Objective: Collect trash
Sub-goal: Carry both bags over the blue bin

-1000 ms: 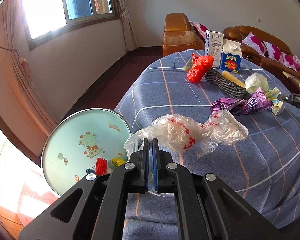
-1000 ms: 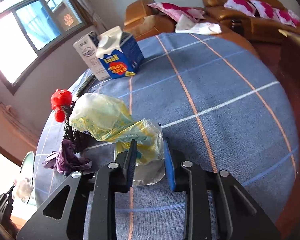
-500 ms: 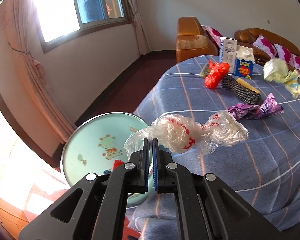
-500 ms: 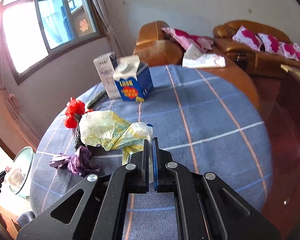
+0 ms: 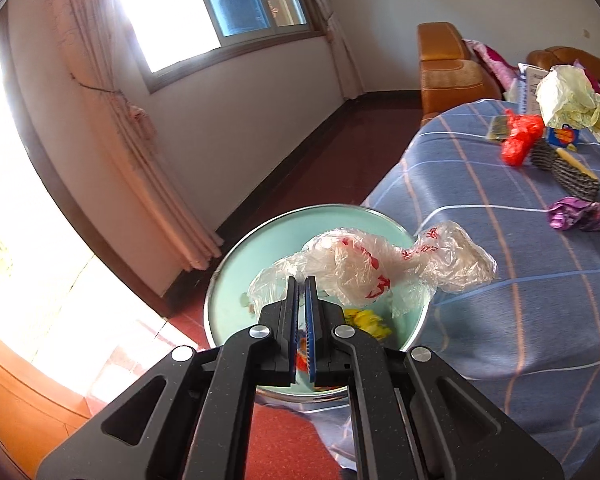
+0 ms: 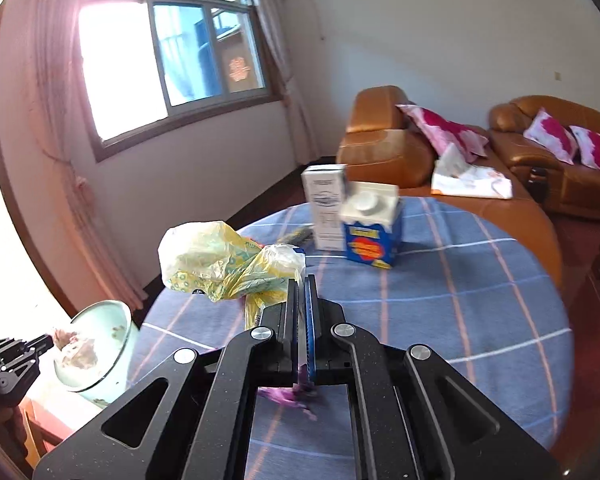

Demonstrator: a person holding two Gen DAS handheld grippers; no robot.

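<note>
— Sunlit window and curtain behind; where is our trash?

— Our left hand-held gripper [image 5: 302,280] is clamped on the clear bag [image 5: 380,268], which hangs over the bin [image 5: 228,280] beside the surface [image 5: 500,320].

— And our right hand-held gripper [image 6: 301,280]?

— Clenched on the yellow bag [image 6: 216,260], which we hold above the surface [image 6: 460,300]. On it we see a red bag [image 5: 518,140], a purple wrapper [image 5: 580,214] and two cartons [image 6: 374,226], with a sofa [image 6: 384,140] beyond.
</note>
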